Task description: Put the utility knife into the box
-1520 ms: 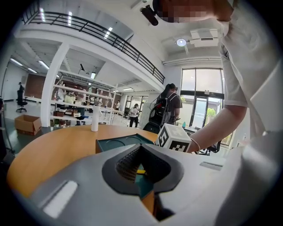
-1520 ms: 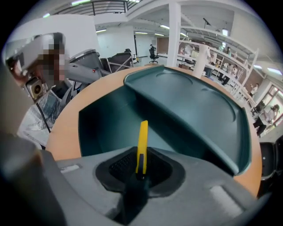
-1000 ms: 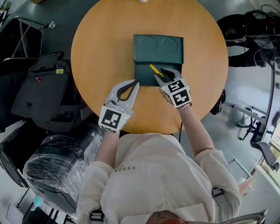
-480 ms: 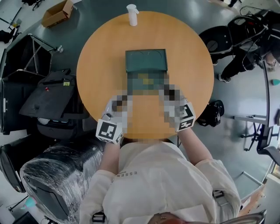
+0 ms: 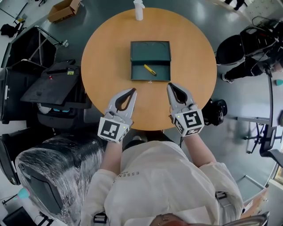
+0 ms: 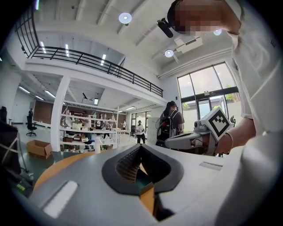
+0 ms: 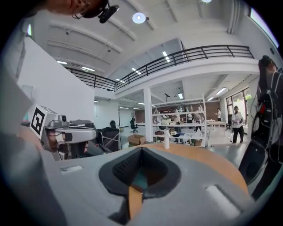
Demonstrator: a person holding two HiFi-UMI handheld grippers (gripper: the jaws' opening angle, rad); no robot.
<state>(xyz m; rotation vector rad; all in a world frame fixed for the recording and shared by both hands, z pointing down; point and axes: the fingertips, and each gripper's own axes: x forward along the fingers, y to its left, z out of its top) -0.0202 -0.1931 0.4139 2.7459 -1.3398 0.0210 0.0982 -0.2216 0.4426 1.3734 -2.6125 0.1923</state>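
The dark green box [image 5: 150,62] lies with its lid folded back on the far side, at the middle of the round wooden table [image 5: 101,57]. The yellow utility knife [image 5: 150,69] lies slantwise in its near tray. Both grippers rest near the table's front edge, apart from the box. My left gripper [image 5: 133,90] is shut and empty, its tips pointing at the box's near left corner. My right gripper [image 5: 170,85] is shut too, just short of the near right corner, with nothing in it. The left gripper view [image 6: 140,146] and the right gripper view [image 7: 141,149] each show jaws meeting with nothing between.
A white spray bottle [image 5: 139,9] stands at the table's far edge. A cardboard box [image 5: 64,9] lies on the floor beyond. Black chairs and cases [image 5: 48,88] crowd the left, with a plastic-wrapped chair [image 5: 48,176] nearer me. Another black chair [image 5: 239,48] stands at the right.
The right gripper, which was at the box with the knife, has let it go, shut and drawn back. The knife now lies in the tray. The left gripper has also pulled back a little.
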